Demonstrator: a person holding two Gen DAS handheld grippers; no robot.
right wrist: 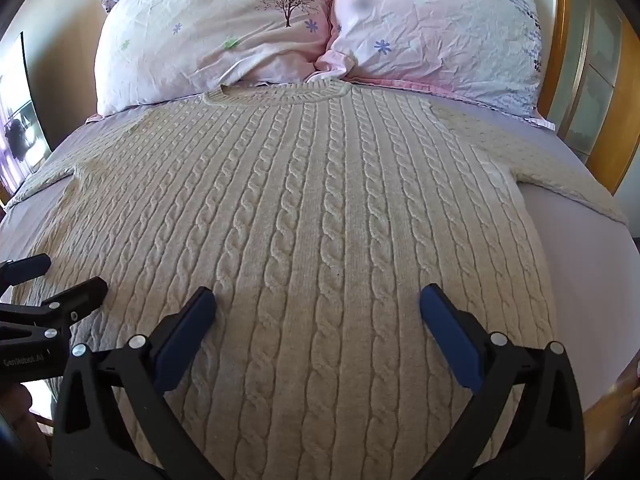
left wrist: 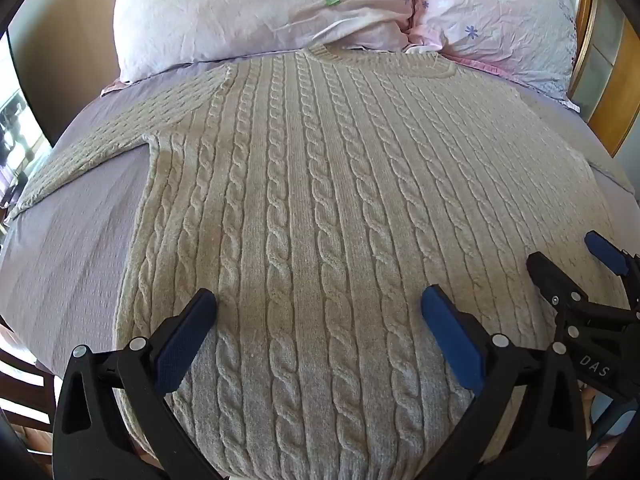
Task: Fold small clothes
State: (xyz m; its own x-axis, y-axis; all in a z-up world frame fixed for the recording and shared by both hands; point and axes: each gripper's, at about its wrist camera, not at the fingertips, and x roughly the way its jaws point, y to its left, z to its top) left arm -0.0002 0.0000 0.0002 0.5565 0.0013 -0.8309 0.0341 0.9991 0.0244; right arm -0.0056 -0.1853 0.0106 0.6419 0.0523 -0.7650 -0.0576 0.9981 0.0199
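Sweater [left wrist: 320, 208], cream cable-knit, spread flat face-up on lilac bedsheet [left wrist: 76, 240], covering most of the bed. Neckline [right wrist: 280, 94] toward the head end, touching the two pillows. Both sleeves stretched outward: left sleeve [left wrist: 92, 152] angling to the bed's left edge, right sleeve [right wrist: 532, 160] to the right edge. Left pillow [right wrist: 212, 36], pale pink with tree print; right pillow [right wrist: 436, 28], pink with small flowers; the two pressed together. Wooden headboard [right wrist: 560, 48] on the right. Left gripper [left wrist: 318, 312] above lower body of sweater, jaws spread wide, nothing between them. Right gripper [right wrist: 318, 312] just beside it, jaws likewise apart, holding nothing.
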